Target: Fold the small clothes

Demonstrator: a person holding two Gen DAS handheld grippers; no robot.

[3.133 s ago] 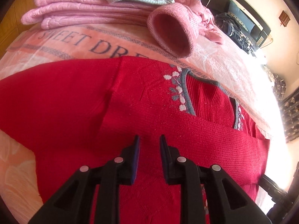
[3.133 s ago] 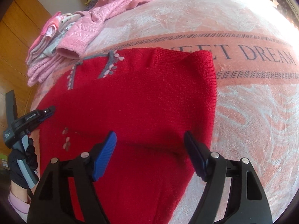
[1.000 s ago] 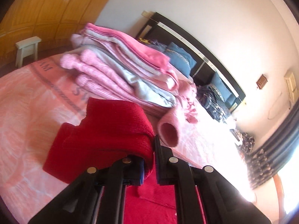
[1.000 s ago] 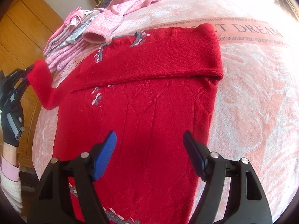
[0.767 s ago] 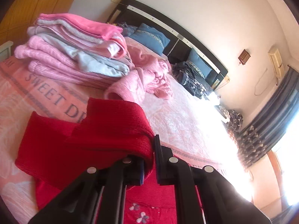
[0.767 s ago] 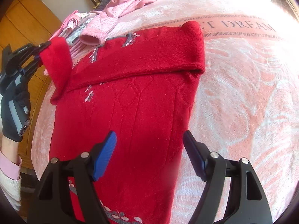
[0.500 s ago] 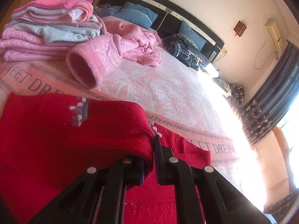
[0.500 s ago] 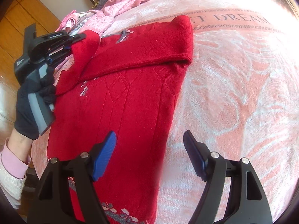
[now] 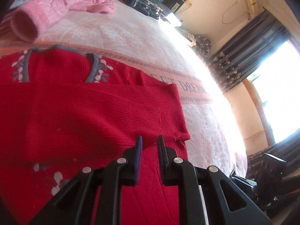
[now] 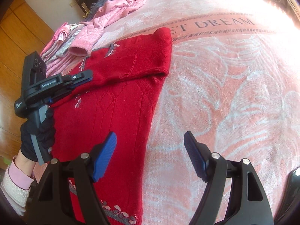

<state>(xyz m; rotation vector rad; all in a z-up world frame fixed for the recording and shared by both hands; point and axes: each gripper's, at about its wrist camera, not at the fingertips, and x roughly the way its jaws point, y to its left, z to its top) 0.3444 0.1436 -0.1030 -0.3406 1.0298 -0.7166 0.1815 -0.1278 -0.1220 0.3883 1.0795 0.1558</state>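
A red knit sweater with grey-and-white flower trim lies flat on the pink blanket. Both sleeves are folded across its chest, the upper one lying as a band from left to right. My left gripper sits low at this sleeve's near edge, its jaws a narrow gap apart and the fabric lying loose. In the right wrist view the left gripper, held by a gloved hand, hovers over the sweater. My right gripper is wide open above the sweater's right edge, holding nothing.
A loose pink cardigan lies beyond the sweater's collar, its cuff close to the neckline. A stack of folded pink and grey clothes sits at the far left. Wooden wardrobe on the left, curtains and window on the right.
The left gripper carried the left sleeve up and over, laid it across the chest, and its jaws have parted. The right gripper stayed open, drifting right.
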